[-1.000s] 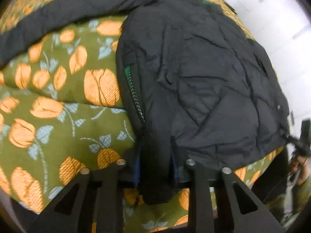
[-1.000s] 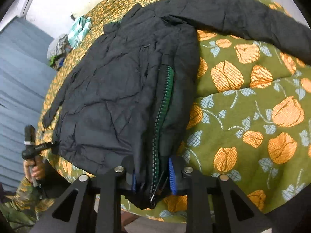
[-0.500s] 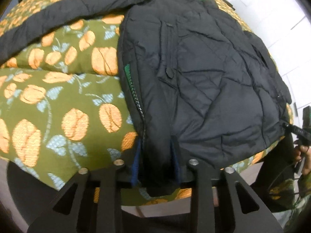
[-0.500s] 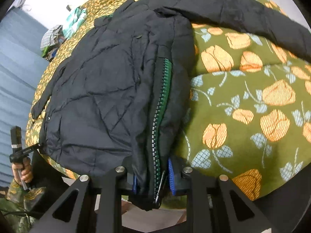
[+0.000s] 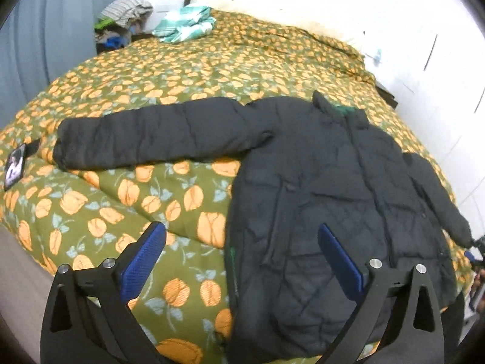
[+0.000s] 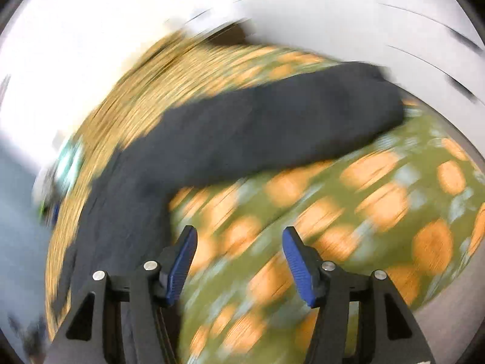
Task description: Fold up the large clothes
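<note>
A black padded jacket point(image 5: 327, 200) lies on the green bedspread with orange flowers point(image 5: 127, 194), its body folded in half at the near right. One sleeve point(image 5: 157, 133) stretches out flat to the left. My left gripper point(image 5: 241, 239) hovers above the jacket's near hem, its jaws opening wide, nothing pressed between the blue pads. The right wrist view is blurred by motion. There my right gripper point(image 6: 239, 242) hangs over bare bedspread point(image 6: 379, 206), jaws opening and empty, with the jacket point(image 6: 127, 212) to its left and the sleeve point(image 6: 272, 130) beyond.
A pile of clothes point(image 5: 124, 21) and a green-and-white checked cloth point(image 5: 185, 24) sit at the bed's far corner by a blue curtain point(image 5: 45, 30). A phone-like card point(image 5: 15, 166) lies at the left edge. White wall runs behind and to the right.
Both grippers have let go of the jacket's hem and opened. The left one rose and tilted up to show the whole bed. The right one swung sideways off the jacket over bare bedspread.
</note>
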Demonstrator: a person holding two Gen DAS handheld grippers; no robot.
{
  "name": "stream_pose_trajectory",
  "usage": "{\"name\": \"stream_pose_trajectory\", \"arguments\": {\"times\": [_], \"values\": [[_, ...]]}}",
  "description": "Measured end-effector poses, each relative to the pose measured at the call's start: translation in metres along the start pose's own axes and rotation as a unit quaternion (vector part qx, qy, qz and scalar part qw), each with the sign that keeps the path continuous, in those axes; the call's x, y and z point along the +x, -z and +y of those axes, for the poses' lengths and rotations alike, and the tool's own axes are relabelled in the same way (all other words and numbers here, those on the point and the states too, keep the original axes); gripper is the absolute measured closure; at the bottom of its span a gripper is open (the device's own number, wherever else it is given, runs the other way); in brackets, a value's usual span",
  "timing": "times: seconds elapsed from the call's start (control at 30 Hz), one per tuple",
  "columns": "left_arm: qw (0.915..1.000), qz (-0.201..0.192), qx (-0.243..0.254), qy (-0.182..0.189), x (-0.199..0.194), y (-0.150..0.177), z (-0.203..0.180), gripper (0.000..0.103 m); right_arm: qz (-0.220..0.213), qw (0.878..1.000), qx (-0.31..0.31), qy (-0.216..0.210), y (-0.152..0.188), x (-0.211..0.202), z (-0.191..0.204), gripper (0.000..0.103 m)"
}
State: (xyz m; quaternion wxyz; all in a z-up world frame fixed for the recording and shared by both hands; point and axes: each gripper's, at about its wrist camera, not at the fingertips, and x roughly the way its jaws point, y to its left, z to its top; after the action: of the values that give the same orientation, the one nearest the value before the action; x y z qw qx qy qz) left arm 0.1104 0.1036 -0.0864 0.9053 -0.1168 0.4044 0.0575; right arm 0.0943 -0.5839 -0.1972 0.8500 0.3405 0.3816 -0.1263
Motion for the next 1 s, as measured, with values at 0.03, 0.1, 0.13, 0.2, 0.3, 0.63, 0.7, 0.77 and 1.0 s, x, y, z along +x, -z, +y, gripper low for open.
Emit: {"name": "stream_pose_trajectory", "arguments": {"times": [0.03, 0.1, 0.13, 0.2, 0.3, 0.63, 0.7, 0.77, 1.0], "values": [[1.0000, 0.006, 0.003, 0.005, -0.003, 0.002, 0.003, 0.002, -0.009, 0.999, 0.036, 0.006, -0.013, 0.010, -0.017, 0.043], [0.9997, 0.019, 0.011, 0.014, -0.004, 0.003, -0.001, 0.002, -0.022, 0.997, 0.072, 0.020, -0.028, 0.022, -0.035, 0.043], [0.9996, 0.018, 0.012, 0.015, -0.007, 0.005, 0.003, 0.002, -0.028, 0.995, 0.094, 0.025, -0.034, 0.027, -0.045, 0.043], [0.9994, 0.020, 0.011, 0.025, -0.007, 0.008, 0.004, 0.002, -0.045, 0.989, 0.135, 0.031, -0.043, 0.034, -0.060, 0.043], [0.9986, 0.036, -0.005, 0.038, -0.017, 0.028, 0.015, 0.002, -0.071, 0.980, 0.180, 0.036, -0.052, 0.045, -0.072, 0.044], [0.9981, 0.057, -0.018, 0.017, -0.017, 0.048, 0.020, 0.002, -0.143, 0.987, -0.049, 0.052, -0.073, 0.002, 0.019, 0.095], [0.9978, 0.061, -0.015, 0.019, -0.012, 0.050, 0.020, 0.002, -0.165, 0.974, -0.147, 0.047, -0.064, -0.027, 0.063, 0.095], [0.9974, 0.066, -0.016, 0.022, -0.006, 0.051, 0.020, 0.002, -0.188, 0.952, -0.239, 0.034, -0.049, -0.055, 0.110, 0.095], [0.9968, 0.065, -0.028, 0.038, -0.003, 0.052, 0.016, 0.002, -0.222, 0.845, -0.484, -0.053, 0.040, -0.108, 0.262, 0.095]]}}
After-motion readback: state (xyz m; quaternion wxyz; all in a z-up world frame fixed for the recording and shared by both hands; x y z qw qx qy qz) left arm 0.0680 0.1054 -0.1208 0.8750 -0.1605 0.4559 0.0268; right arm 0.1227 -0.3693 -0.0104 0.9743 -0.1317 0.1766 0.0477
